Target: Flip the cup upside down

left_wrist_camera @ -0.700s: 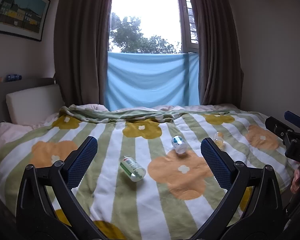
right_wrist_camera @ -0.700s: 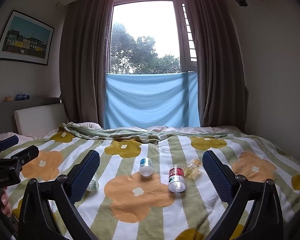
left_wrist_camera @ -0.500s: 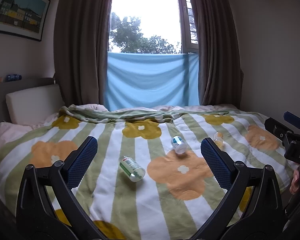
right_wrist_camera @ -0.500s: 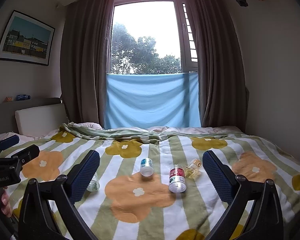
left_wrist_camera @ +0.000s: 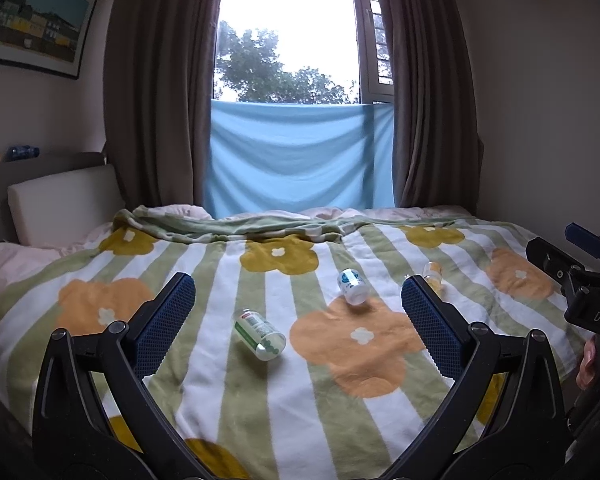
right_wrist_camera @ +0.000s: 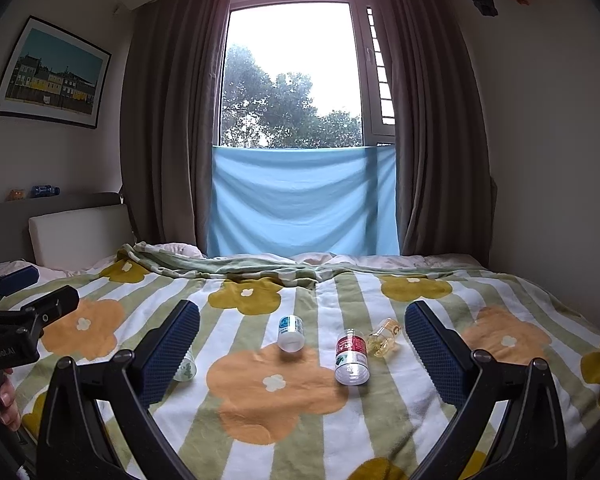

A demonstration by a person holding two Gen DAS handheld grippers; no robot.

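Note:
Several small clear cups lie on their sides on the flowered blanket (left_wrist_camera: 220,380). In the left wrist view a green-labelled cup (left_wrist_camera: 260,334) lies between the fingers and a blue-labelled cup (left_wrist_camera: 352,286) lies further right. A yellow cup (left_wrist_camera: 434,271) is half hidden behind the right finger. My left gripper (left_wrist_camera: 296,300) is open above the bed and touches nothing. The right wrist view shows the blue-labelled cup (right_wrist_camera: 291,332), a red-labelled cup (right_wrist_camera: 352,356), the yellow cup (right_wrist_camera: 386,336) and the green-labelled cup (right_wrist_camera: 186,368). My right gripper (right_wrist_camera: 302,316) is open and empty.
A pillow (left_wrist_camera: 64,200) and headboard stand at the left. Brown curtains (left_wrist_camera: 160,100) and a blue cloth (left_wrist_camera: 300,160) over the window close the far side. A wall (left_wrist_camera: 548,120) bounds the bed on the right. A hand (right_wrist_camera: 4,404) holds the left gripper's handle.
Both views drift only slightly. The cups lie where they were and both grippers stay open.

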